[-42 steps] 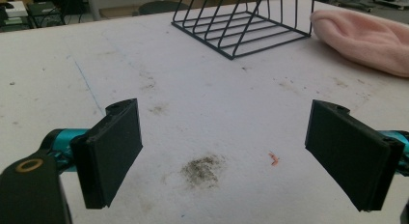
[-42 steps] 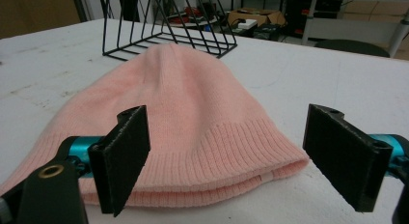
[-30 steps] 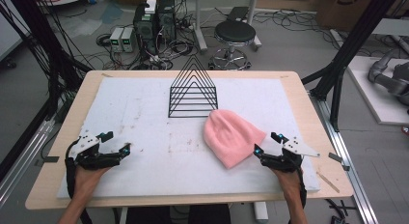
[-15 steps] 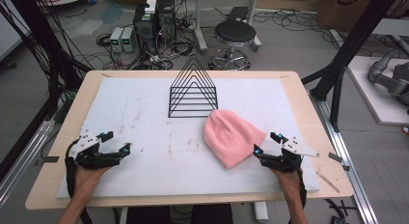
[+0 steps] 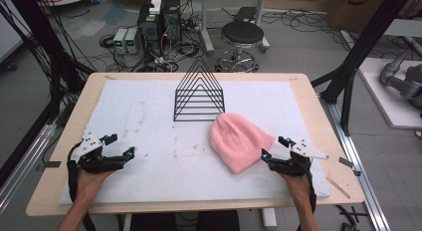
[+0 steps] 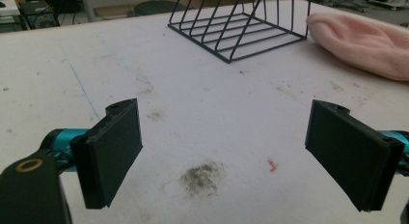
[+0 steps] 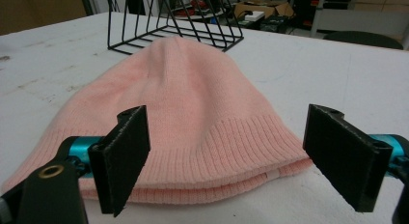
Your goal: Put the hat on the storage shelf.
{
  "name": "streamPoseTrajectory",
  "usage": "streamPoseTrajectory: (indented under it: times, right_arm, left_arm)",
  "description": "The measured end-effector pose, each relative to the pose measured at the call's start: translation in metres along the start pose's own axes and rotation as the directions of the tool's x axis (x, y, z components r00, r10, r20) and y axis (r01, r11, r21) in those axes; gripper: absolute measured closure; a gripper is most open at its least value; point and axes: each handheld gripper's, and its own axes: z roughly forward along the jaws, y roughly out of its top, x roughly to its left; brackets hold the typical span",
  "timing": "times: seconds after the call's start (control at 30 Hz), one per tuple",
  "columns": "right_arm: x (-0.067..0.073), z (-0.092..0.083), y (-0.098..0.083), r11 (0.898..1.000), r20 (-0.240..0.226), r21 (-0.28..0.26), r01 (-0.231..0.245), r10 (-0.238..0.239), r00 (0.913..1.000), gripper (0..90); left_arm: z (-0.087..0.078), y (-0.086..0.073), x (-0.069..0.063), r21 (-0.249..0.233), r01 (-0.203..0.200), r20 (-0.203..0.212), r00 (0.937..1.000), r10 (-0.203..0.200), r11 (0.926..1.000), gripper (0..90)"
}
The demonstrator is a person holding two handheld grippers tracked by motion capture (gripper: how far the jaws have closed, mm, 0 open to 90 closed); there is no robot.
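A person's two hands are holding grippers low over the near edge of a white-covered table (image 5: 149, 106), forearms coming in from the bottom of the high view. The right gripper (image 5: 272, 148) is sitting released, jaws spread wide, just short of the ribbed brim of a pink knit beanie (image 5: 240, 140); in the right gripper view the beanie (image 7: 193, 118) is lying flat between and beyond the two black pads, and whether either pad is grazing the wool is hard to tell from this angle. The left gripper (image 5: 119, 147) is resting well apart from the beanie on the near left of the table, also released, its jaws standing wide over bare, smudged surface. In the left gripper view a dark stain (image 6: 202, 175) and a small orange fleck (image 6: 272, 165) are lying on the cover between the pads. Farther back, a black wire rack (image 5: 199, 94) of triangular dividers is standing upright near the middle of the table, just behind the beanie's crown. Beyond the table, a round black stool (image 5: 242, 37) and boxes of electronics (image 5: 159, 22) are sitting on the cable-strewn floor.
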Motion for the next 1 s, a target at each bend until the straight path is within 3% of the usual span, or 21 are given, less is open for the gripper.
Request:
streamPoseTrajectory:
  times: [0.17,0.3,0.47,0.7,1.0]
  right_arm:
    - [0.000,-0.001,0.000,1.000,-0.001,-0.008,0.001,-0.001,1.0000,16.9]
    - [0.000,0.000,0.000,1.000,-0.002,-0.004,0.002,-0.002,1.0000,16.9]
    - [-0.001,0.000,0.000,1.000,0.000,-0.007,0.008,-0.008,1.0000,16.9]
    - [0.001,0.000,0.000,1.000,0.000,-0.003,0.001,-0.001,1.0000,16.9]
    - [0.001,-0.001,0.000,1.000,0.002,-0.008,0.008,-0.008,1.0000,16.9]
  left_arm:
    - [0.007,0.011,-0.003,0.004,-0.021,0.021,0.9995,0.021,0.9998,12.7]
    - [0.017,0.015,-0.009,0.040,-0.056,0.033,0.9980,0.054,0.9976,12.7]
    - [0.029,0.028,-0.014,0.057,-0.076,0.076,0.9945,0.072,0.9954,12.6]
    - [0.049,0.049,-0.021,0.056,-0.029,0.107,0.9940,0.023,0.9980,11.9]
    - [0.081,0.067,-0.038,0.085,-0.056,0.185,0.9819,0.040,0.9948,12.8]
